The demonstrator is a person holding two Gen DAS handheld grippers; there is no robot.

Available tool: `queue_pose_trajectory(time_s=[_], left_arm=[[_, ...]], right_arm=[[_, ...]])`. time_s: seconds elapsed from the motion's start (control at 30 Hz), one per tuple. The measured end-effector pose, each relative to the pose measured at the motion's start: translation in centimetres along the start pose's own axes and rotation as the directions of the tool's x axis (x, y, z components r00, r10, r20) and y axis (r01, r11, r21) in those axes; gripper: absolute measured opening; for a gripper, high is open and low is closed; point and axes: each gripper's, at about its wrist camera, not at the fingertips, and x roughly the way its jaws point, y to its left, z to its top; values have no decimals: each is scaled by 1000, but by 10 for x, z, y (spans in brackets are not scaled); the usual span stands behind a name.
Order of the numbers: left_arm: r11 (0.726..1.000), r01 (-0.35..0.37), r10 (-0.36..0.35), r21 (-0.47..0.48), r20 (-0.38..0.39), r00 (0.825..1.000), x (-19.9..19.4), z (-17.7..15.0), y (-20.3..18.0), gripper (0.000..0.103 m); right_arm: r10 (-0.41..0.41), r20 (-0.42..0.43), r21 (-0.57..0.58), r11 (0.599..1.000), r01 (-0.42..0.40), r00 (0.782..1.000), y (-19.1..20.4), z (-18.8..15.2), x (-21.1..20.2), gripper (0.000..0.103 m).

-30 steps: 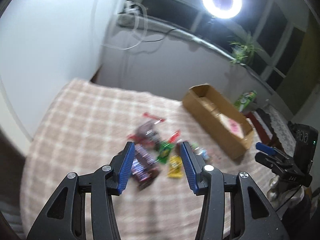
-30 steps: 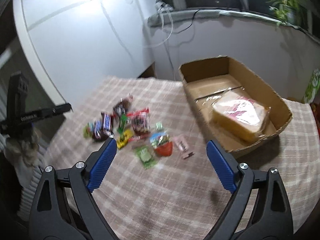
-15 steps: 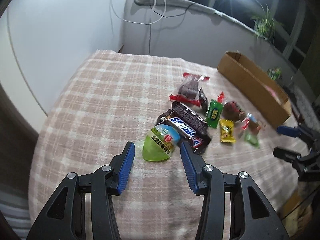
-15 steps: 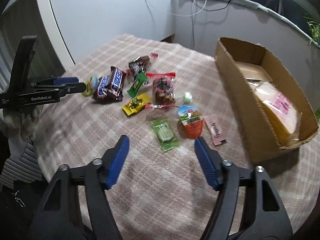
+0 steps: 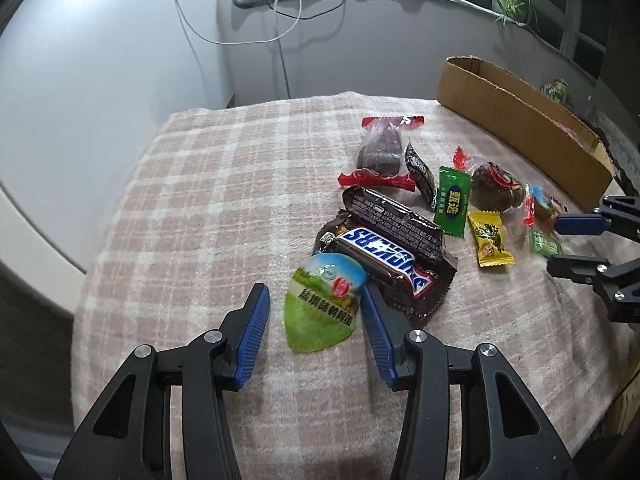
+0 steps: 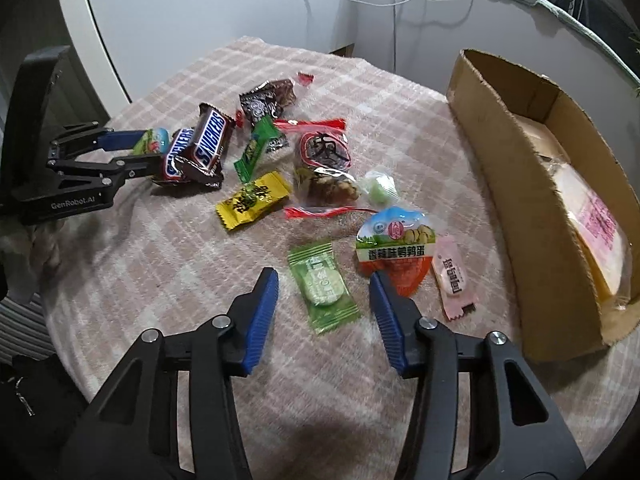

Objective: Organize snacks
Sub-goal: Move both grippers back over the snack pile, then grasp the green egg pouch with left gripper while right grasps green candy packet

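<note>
Left wrist view: left gripper [image 5: 316,310] hung over plaid tablecloth [image 5: 192,200], jaws spread around green-bottomed egg snack pouch [image 5: 322,304], pads not pressing. Snickers bars [image 5: 384,256] lay just beyond, touching pouch. Right wrist view: right gripper [image 6: 324,294] jaws closing, green wrapped candy [image 6: 324,286] between them, not yet pinched. Orange egg snack pouch [image 6: 394,248] just beside right finger. Cardboard box [image 6: 516,184] stood at right, holding pink-printed packet [image 6: 596,228].
</note>
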Motion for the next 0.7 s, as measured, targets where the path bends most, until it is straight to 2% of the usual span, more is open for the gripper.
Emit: queue_pose_trajectory(time_s=[0.1,0.3,0.4,0.43,0.57,0.7], left_arm=[[1000,9,-9,-20,-2,1000,4,3,4,46],[999,17,-17,-42,4,1000,7,4,9,46],[999,13,-13,-35,10,1000,7,3,8,46],[999,13,-13,-33,11,1000,7,3,8,45],[999,14,-14,-39,18,1000,6,1,9,32],[998,24,-23,-54,20,1000,4,0,13,27]], right_arm=[[1,-3,-5,1000,-1,1000,1,2,1,49],[9,-15,-52,999,-10,1000,12,1,-1,37],[23,-18,-55,998,-24,1000,14,2,0,27],[25,-18,-57,998,-26,1000,16,2,0,24],[18,-16,-63,998,-19,1000,18,1,-1,23],[29,-18,-46,998,-30,999,16,1,-1,23]])
